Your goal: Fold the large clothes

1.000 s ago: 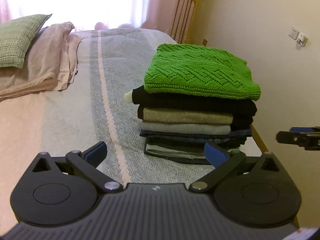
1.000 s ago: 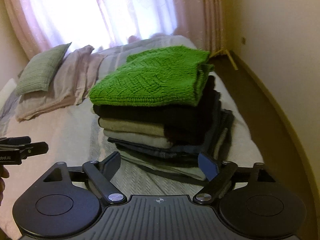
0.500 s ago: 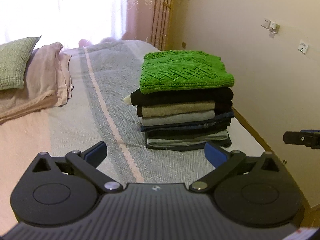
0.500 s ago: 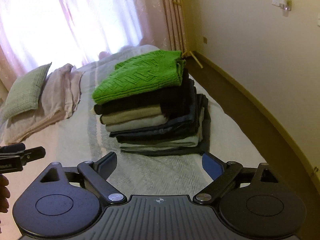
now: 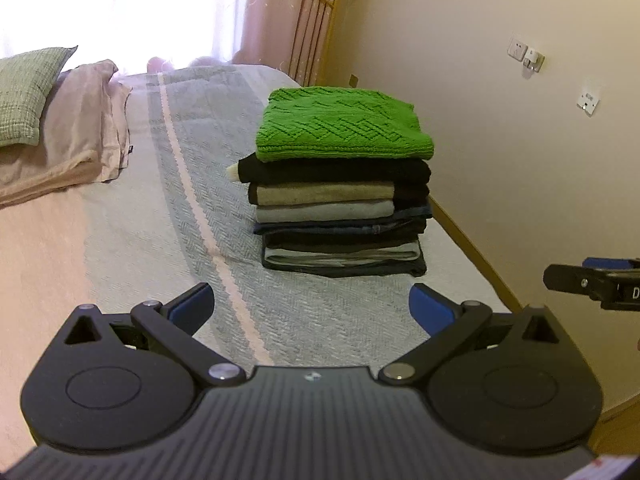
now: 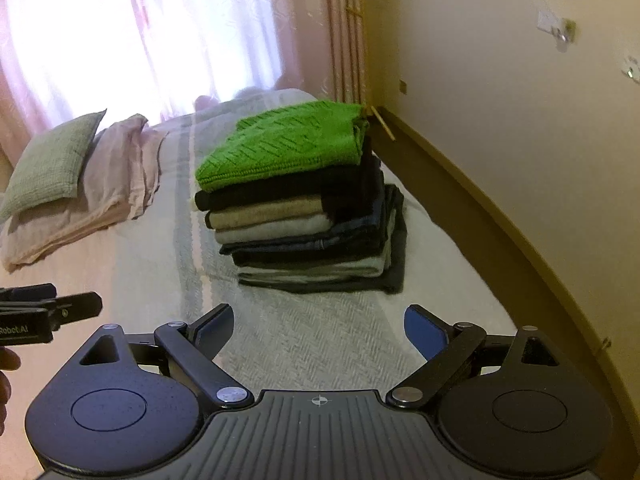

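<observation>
A folded green knit sweater (image 5: 344, 124) (image 6: 288, 142) tops a stack of folded clothes (image 5: 340, 216) (image 6: 312, 232) in black, beige, grey and denim, on the right side of the bed (image 5: 168, 200). My left gripper (image 5: 312, 308) hangs open over the bedspread, well short of the stack, with nothing between its blue pads. My right gripper (image 6: 318, 326) is open too and holds nothing, back from the stack. Each gripper shows at the edge of the other's view.
A green pillow (image 5: 24, 92) and pink bedding (image 5: 72, 132) lie at the head of the bed on the left. Pink curtains (image 6: 160, 32) hang behind. A cream wall (image 5: 520, 140) with sockets runs along the right, with a strip of floor (image 6: 460, 200) beside the bed.
Both grippers have drawn back and up from the stack, which now looks smaller and farther off. The stack has not moved. Both stay open.
</observation>
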Available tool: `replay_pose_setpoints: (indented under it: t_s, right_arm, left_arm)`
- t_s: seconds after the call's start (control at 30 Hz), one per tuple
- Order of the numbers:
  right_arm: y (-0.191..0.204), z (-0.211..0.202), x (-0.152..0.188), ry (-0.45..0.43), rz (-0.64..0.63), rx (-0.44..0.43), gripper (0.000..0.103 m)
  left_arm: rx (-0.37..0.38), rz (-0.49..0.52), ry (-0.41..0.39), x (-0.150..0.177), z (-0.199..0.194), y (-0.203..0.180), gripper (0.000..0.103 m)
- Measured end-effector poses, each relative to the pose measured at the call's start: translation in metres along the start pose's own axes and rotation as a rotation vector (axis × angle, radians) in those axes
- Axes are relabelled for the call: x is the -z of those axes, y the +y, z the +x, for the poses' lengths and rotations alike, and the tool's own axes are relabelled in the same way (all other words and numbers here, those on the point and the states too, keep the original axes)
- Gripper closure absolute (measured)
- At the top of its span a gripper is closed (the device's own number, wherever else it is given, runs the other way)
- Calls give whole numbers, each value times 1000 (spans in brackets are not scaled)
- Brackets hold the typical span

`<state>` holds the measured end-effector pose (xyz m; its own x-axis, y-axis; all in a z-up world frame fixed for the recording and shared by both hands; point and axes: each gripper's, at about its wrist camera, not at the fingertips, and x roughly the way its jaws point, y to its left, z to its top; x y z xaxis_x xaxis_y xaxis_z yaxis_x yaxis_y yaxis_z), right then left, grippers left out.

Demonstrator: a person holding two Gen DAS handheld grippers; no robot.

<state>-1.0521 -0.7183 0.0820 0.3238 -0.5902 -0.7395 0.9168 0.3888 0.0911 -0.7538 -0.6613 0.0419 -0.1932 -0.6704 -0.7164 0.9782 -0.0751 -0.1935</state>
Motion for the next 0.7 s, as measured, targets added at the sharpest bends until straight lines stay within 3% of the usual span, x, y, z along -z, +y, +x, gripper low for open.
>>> replay_pose_setpoints:
  t_s: [0.2, 0.7]
  right_arm:
    - [-10, -1, -9, -4, -54, -16, 13]
    - [-25, 18, -6, 45, -45, -44, 13]
  left_arm:
    - [-20, -19, 6, -4, 4, -19, 1]
    - [-94, 6, 76, 3, 24, -33, 1]
